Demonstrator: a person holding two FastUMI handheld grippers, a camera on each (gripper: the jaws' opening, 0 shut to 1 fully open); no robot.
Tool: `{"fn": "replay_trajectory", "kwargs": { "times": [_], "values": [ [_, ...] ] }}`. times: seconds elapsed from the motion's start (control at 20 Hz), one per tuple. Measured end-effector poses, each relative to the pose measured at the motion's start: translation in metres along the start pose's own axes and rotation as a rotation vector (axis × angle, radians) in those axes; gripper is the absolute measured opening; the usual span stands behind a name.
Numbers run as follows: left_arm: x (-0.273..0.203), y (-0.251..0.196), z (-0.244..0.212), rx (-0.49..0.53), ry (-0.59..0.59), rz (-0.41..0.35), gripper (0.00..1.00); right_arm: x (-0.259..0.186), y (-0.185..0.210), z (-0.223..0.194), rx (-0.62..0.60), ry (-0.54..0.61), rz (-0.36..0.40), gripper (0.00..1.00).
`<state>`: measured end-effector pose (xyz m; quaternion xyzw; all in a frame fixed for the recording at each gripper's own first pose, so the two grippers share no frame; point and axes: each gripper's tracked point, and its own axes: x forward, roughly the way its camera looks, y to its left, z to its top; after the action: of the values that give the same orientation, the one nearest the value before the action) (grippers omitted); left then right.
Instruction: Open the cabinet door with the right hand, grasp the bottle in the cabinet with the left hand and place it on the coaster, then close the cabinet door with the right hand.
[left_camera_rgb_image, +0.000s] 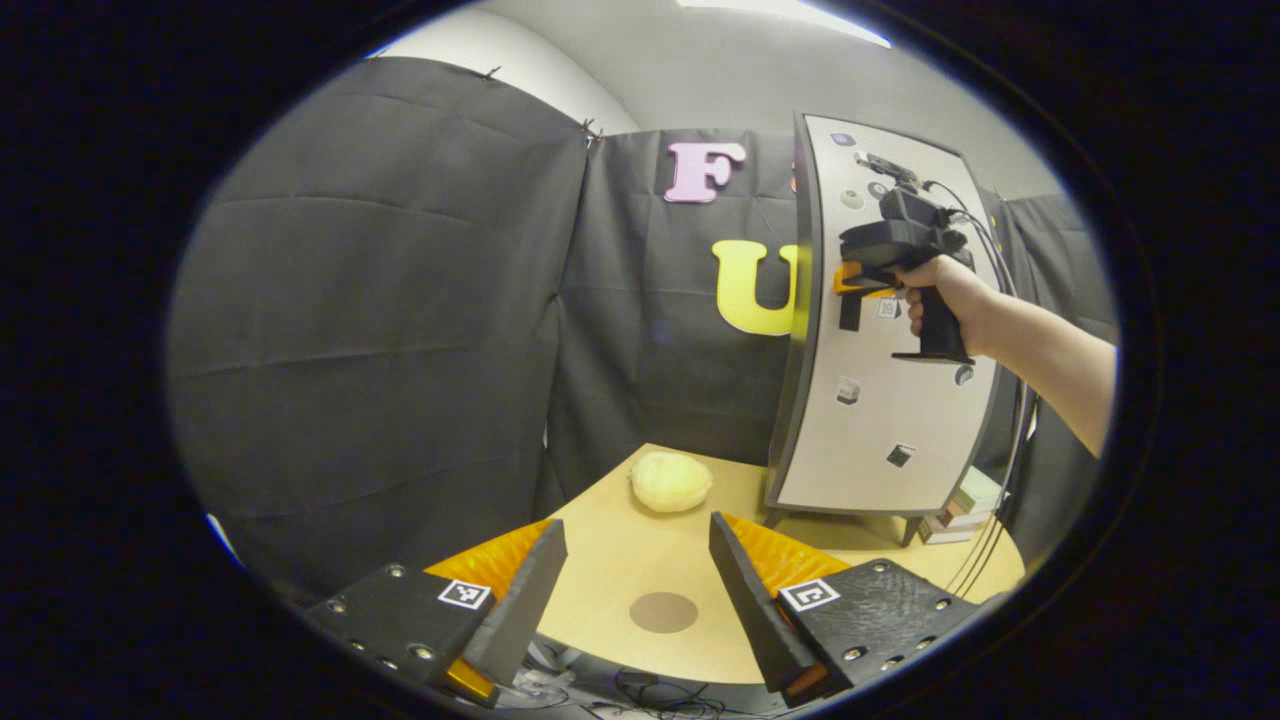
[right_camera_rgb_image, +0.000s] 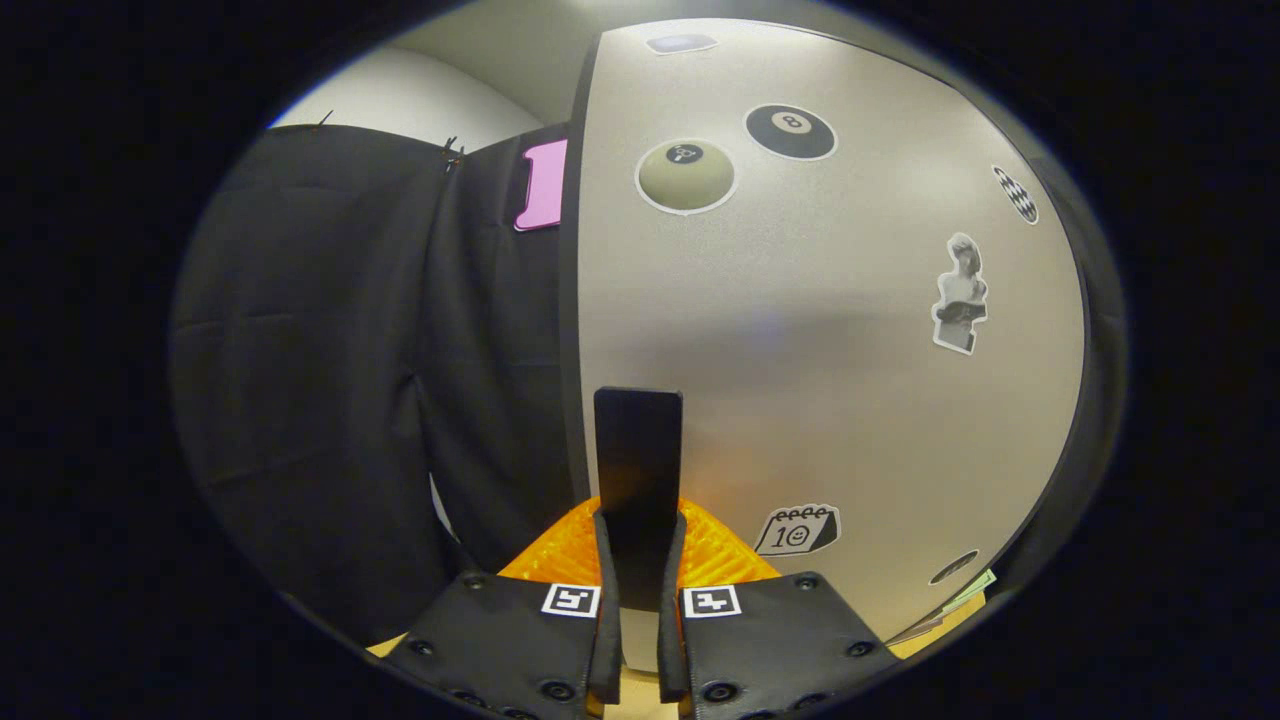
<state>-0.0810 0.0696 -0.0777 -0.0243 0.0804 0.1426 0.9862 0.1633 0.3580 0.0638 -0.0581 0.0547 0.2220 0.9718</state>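
A: Stage of the task? The right tool (right_camera_rgb_image: 640, 560) has both fingers pressed on the dark upright handle (right_camera_rgb_image: 638, 450) at the edge of the cabinet door (right_camera_rgb_image: 830, 330); seen from the left tool's side, a hand (left_camera_rgb_image: 940, 295) holds that tool against the door, which looks shut or barely started, though the angle leaves this uncertain. I judge the opening step is in hand; grasping, placing and closing remain.

B: And the left tool (left_camera_rgb_image: 640, 580)? Its fingers stand spread, holding nothing, low over the tabletop (left_camera_rgb_image: 610, 560).

A: The bottle? Presumably behind the door; I cannot see it. The coaster (left_camera_rgb_image: 664, 612) lies just ahead, between the left tool's fingers.

B: Counts: one cabinet door, one handle, one coaster, one pale rounded lump (left_camera_rgb_image: 670, 481) beyond the coaster, two tools.
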Motion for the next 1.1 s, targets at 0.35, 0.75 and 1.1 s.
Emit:
{"fn": "replay_trajectory", "kwargs": {
  "times": [0.35,0.75,1.1],
  "values": [
    [-0.025,-0.043,0.042,0.023,-0.029,0.044,0.86,-0.036,0.009,-0.003,-0.029,0.0,0.154,0.16],
    [-0.055,-0.072,0.075,0.145,-0.053,0.056,0.86,-0.045,0.004,-0.003,0.011,0.001,0.268,0.16],
    [-0.023,-0.13,0.117,0.171,-0.095,-0.194,0.87,-0.047,-0.001,-0.004,0.019,-0.008,0.255,0.15]
  ]
}}
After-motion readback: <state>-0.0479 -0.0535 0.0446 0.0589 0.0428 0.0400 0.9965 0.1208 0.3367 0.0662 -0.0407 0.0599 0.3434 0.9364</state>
